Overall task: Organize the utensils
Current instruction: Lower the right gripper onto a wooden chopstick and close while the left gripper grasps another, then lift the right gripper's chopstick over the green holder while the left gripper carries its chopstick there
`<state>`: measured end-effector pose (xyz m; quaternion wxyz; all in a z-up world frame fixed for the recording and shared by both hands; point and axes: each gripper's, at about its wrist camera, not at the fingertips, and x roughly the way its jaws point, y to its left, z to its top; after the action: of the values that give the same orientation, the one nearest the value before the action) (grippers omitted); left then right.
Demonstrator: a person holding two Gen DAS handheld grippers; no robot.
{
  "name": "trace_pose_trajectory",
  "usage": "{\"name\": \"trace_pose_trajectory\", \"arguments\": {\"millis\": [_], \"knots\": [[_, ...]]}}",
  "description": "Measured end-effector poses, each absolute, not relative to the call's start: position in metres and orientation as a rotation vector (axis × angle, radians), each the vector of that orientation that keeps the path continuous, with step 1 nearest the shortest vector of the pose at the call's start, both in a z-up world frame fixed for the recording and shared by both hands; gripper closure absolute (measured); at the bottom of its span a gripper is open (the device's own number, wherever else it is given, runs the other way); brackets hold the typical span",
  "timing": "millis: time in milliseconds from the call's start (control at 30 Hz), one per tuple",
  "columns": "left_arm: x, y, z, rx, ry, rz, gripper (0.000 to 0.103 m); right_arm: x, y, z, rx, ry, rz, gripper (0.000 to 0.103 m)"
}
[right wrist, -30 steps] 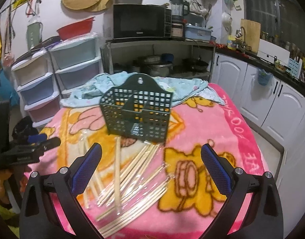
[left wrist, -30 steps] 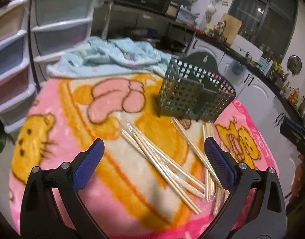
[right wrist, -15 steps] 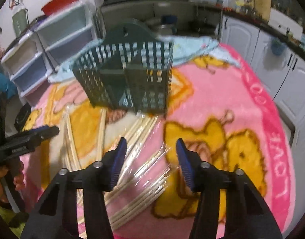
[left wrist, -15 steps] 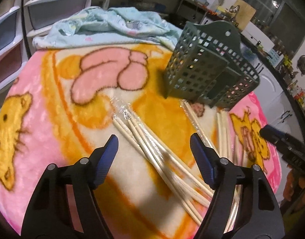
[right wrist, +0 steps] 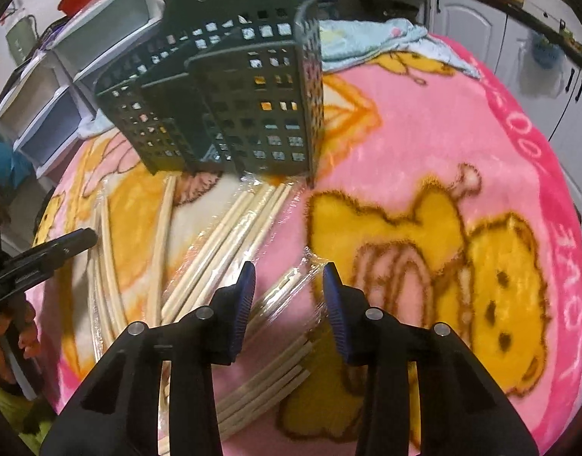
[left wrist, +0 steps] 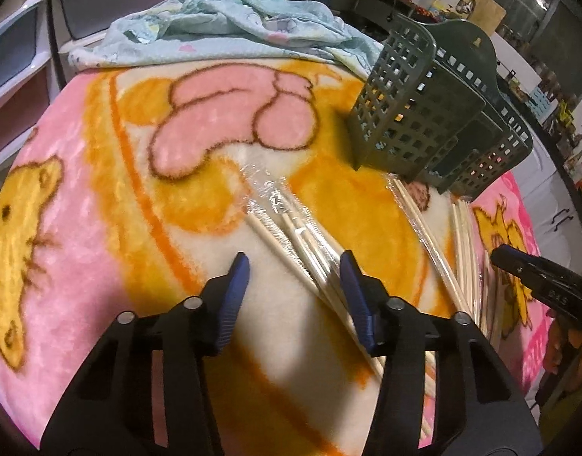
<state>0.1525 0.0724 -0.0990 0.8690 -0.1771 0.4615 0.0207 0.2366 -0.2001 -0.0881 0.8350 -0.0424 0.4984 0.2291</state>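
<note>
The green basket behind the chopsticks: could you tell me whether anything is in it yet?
Empty, as far as shows: the green basket has bare compartments, and the wrapped chopsticks lie on the blanket.

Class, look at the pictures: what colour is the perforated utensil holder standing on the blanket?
Dark green. The utensil holder shows best in the right wrist view.

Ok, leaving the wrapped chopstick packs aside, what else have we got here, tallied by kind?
Green slotted basket: 1
Light blue cloth: 1
Pink cartoon blanket: 1
Grippers: 2, left gripper and right gripper, both open
Total: 5
</note>
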Motion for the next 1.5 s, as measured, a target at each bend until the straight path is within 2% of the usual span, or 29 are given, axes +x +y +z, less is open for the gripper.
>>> {"name": "trace_pose_trajectory", "arguments": {"millis": [233,333,600,733,1033,1233,1500], "knots": [[0.146,0.083,-0.101,-0.415,0.971,0.025,0.074,0.251,-0.206,-0.103,-0.006,1.122,0.487,0.074],[0.144,0.089,-0.102,-0.448,0.972,0.007,0.074,0.253,-0.208,-0.103,0.012,1.124,0.485,0.077],[0.154,0.098,-0.105,-0.514,1.009,-0.012,0.077,0.254,-0.209,-0.102,0.027,1.114,0.499,0.095],[0.163,0.100,-0.106,-0.537,1.023,-0.019,0.077,0.253,-0.208,-0.096,0.035,1.093,0.499,0.095],[0.165,0.117,-0.108,-0.605,1.011,-0.031,0.094,0.245,-0.207,-0.074,0.018,1.016,0.503,0.096],[0.156,0.127,-0.098,-0.614,0.966,-0.045,0.095,0.235,-0.205,-0.048,0.014,0.941,0.540,0.097],[0.142,0.129,-0.057,-0.572,0.850,-0.076,0.097,0.218,-0.197,-0.009,-0.010,0.835,0.588,0.098]]}}
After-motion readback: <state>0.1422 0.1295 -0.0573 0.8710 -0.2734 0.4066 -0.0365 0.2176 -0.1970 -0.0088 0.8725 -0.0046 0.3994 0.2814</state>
